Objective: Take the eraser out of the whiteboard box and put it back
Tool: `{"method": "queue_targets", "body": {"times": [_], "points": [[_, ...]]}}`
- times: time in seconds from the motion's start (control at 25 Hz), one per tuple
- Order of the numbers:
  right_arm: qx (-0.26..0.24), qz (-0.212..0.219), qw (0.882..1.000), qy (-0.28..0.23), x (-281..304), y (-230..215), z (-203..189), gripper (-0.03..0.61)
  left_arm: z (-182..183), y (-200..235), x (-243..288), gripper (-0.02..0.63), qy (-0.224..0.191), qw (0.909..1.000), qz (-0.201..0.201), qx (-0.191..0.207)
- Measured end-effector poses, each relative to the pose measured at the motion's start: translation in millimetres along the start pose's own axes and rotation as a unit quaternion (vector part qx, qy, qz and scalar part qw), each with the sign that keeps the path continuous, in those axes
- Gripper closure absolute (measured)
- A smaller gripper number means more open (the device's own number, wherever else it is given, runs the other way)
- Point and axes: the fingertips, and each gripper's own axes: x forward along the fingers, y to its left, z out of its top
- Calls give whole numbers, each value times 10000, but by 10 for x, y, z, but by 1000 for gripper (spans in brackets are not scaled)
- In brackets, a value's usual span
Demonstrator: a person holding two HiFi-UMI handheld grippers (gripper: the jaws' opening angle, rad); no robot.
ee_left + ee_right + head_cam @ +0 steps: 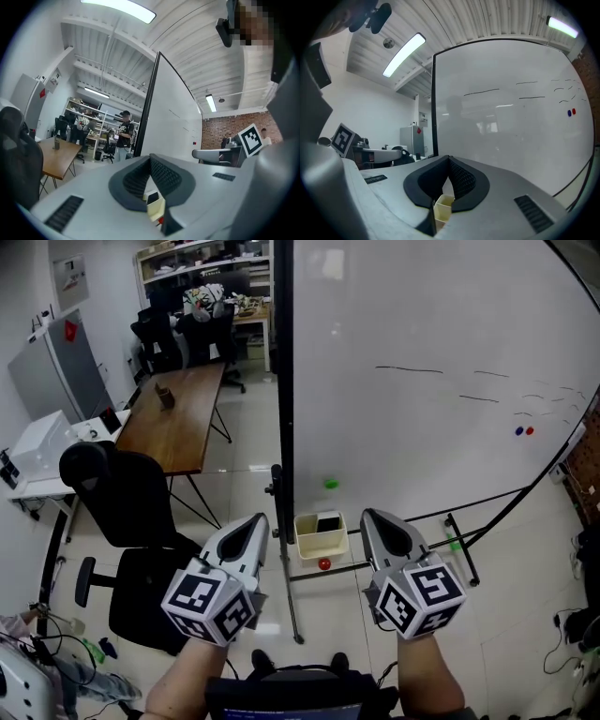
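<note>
A cream whiteboard box [307,542] hangs at the foot of the whiteboard [422,315], and the black eraser [328,523] lies inside it. My left gripper [260,518] is just left of the box, its jaws shut and empty. Just right of the box is my right gripper [368,515], also shut with nothing held. Both point level toward the board, short of the box. In the left gripper view the box [158,209] and eraser [153,197] show below the closed gripper [150,158]. The right gripper view shows the box [443,207] under that gripper [449,159].
A red round piece [324,563] sits under the box and a green magnet [331,484] above it. The black stand bars [291,587] run along the floor. A black office chair [131,512] and wooden table [178,413] stand left. A person [124,133] stands far off.
</note>
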Motion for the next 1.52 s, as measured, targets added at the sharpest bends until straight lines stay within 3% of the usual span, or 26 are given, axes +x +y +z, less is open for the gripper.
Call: {"method": "queue_targets", "body": {"times": [0.24,1.08,1.2,1.32,1.44,1.52], "points": [[84,-305,9995,26,208,119,-86,551,-47,243,94,591,108,9995,-283,-33],[-39,100,9999,-71,495,-186,81,551,144,238,337,591,-273,9992,288,-45],[-25,142,9998,-112,553,-186,110,484,199,263,362,591,-317,9990,319,-40],[-70,134,9998,-99,621,-204,103,478,232,293,402,591,-364,9987,361,-13],[-84,147,9998,-43,694,-209,73,396,244,360,438,589,-416,9982,428,29],[-101,136,9998,-35,736,-213,75,395,253,414,458,586,-413,9980,477,72]]}}
